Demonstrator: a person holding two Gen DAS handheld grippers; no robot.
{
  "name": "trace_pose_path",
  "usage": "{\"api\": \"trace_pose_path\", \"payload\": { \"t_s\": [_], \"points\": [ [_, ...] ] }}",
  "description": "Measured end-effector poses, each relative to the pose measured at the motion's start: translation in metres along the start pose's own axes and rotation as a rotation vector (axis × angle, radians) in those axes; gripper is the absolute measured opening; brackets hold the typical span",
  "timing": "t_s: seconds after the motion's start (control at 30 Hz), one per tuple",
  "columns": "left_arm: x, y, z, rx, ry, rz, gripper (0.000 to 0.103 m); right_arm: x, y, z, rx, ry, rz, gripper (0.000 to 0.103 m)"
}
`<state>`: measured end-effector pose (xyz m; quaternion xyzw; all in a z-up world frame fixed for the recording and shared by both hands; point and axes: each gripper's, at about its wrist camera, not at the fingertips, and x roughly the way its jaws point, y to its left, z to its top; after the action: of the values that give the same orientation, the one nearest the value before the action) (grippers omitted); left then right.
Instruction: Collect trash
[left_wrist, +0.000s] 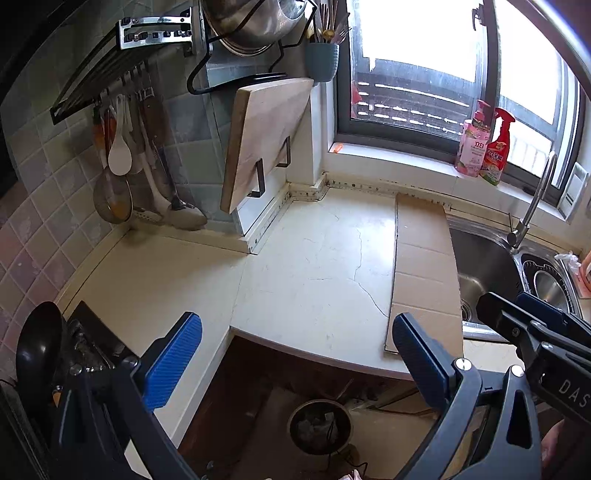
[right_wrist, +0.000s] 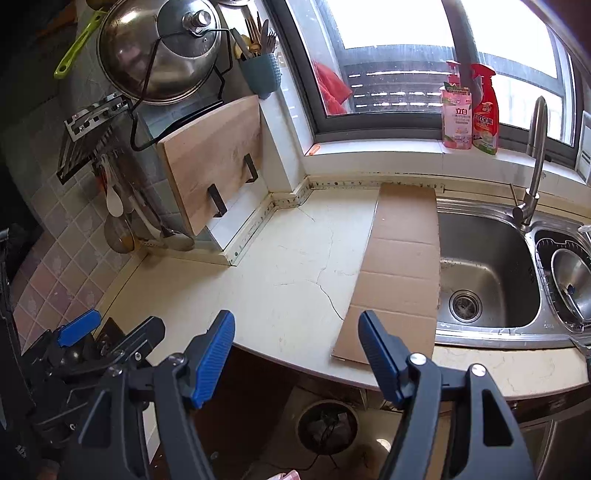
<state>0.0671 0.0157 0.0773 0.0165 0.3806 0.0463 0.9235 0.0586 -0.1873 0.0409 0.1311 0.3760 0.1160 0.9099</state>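
Note:
A flat strip of brown cardboard (left_wrist: 424, 273) (right_wrist: 399, 273) lies on the cream counter (left_wrist: 314, 266) (right_wrist: 288, 273), along the sink's left rim, with its near end at the counter's front edge. On the floor below stands a round bin (left_wrist: 319, 426) (right_wrist: 327, 424) with crumpled scraps inside. My left gripper (left_wrist: 295, 354) hovers open over the counter's front edge, nothing between its blue pads. My right gripper (right_wrist: 297, 350) is open too and holds nothing, with its right finger over the cardboard's near end. Each gripper shows in the other's view: the right gripper (left_wrist: 535, 332), the left gripper (right_wrist: 110, 332).
A steel sink (right_wrist: 484, 273) with a faucet (right_wrist: 532, 173) lies right of the cardboard. A wooden cutting board (left_wrist: 266, 144) leans at the back corner. Ladles (left_wrist: 122, 155) hang on the tiled wall. Two bottles (right_wrist: 469, 110) stand on the windowsill. A black pan (left_wrist: 37, 350) sits far left.

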Motion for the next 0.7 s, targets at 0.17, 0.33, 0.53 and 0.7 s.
{"api": "trace_pose_path", "payload": {
  "t_s": [0.17,0.33,0.53,0.7],
  "points": [
    [0.001,0.004,-0.008,-0.005,0.025,-0.007,0.102,-0.001,0.006,-0.008,-0.013,0.005,-0.019,0.070],
    [0.000,0.005,-0.014,0.000,0.037,-0.013,0.102,-0.002,0.008,-0.017,-0.008,0.018,-0.034,0.070],
    [0.001,0.004,-0.018,0.009,0.048,-0.019,0.102,-0.003,0.008,-0.023,0.005,0.023,-0.049,0.070],
    [0.002,0.002,-0.019,0.009,0.057,-0.025,0.102,-0.004,0.009,-0.025,0.006,0.021,-0.063,0.070]
  ]
}}
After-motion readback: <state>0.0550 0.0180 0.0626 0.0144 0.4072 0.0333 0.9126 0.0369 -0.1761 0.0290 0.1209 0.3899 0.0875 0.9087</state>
